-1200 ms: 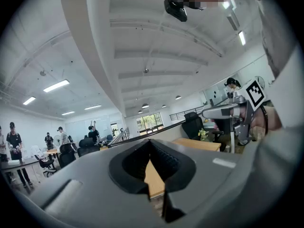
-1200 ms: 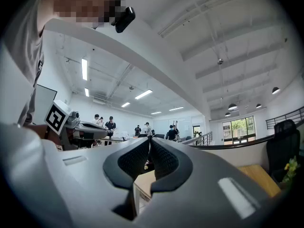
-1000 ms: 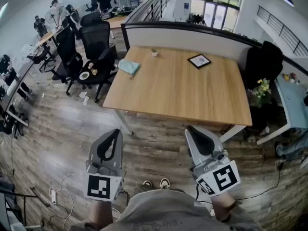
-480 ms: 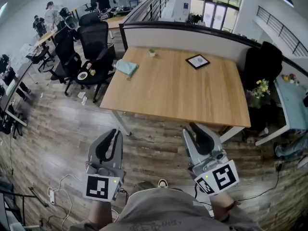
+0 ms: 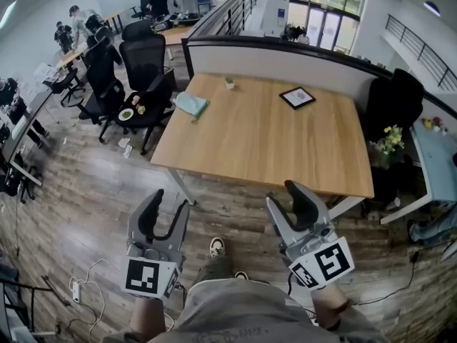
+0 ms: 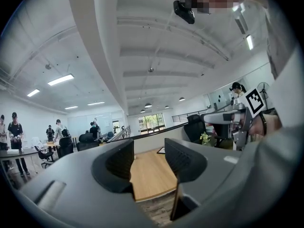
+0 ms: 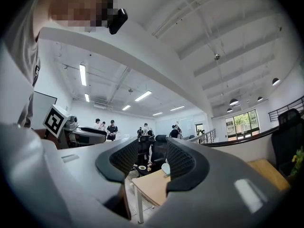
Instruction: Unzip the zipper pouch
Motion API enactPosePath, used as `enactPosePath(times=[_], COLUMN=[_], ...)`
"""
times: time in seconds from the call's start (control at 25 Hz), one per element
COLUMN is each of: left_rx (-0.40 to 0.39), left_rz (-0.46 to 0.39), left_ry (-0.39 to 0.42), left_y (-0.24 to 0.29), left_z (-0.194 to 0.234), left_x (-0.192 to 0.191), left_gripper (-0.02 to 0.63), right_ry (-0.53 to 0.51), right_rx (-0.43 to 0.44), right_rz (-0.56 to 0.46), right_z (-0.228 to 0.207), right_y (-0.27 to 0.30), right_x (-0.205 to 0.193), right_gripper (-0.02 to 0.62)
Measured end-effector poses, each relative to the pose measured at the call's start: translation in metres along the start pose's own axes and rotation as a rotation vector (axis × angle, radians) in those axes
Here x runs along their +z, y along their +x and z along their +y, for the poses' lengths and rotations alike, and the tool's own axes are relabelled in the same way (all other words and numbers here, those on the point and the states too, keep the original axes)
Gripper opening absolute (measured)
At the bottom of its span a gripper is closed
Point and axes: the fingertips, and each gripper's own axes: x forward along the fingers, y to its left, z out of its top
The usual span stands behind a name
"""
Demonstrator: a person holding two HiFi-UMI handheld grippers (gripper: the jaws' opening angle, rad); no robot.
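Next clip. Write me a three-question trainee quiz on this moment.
1. True or false: the left gripper grips the teal pouch.
2. On the table, the pouch lies: A by the near right corner; B by the far left corner; C at the centre.
3. What is between the jaws of the right gripper?
Key: 1 false; both grippers' jaws have just been opening, with nothing between them. 2 B. 3 nothing.

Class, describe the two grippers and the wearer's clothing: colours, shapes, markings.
The left gripper and right gripper: grey, curved jaws lined with black ribbed pads, each bearing a white cube with black square markers. Their jaws have just been opening, nothing between. The top is greyish.
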Motion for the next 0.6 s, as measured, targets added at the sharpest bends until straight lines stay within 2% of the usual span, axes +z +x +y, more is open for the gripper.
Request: enactPosePath(times=[0.28, 0.6], left_rx=[0.003, -0.023], left_rz=[0.008, 0.031], left_ry=[0.006, 0.009], left_y=[0.028, 0.093], left_z=[0.015, 0.045], left_x=[-0.012, -0.029], left_gripper=[0.202, 0.201], right_ry=[-0.006, -0.014], right_rx=[-0.011, -0.026], right_rz=[0.018, 0.062], right_z=[-0.021, -0.059], right_y=[0.027, 0.085], right_x=[-0.015, -0.035], right_gripper=[0.167, 0.167])
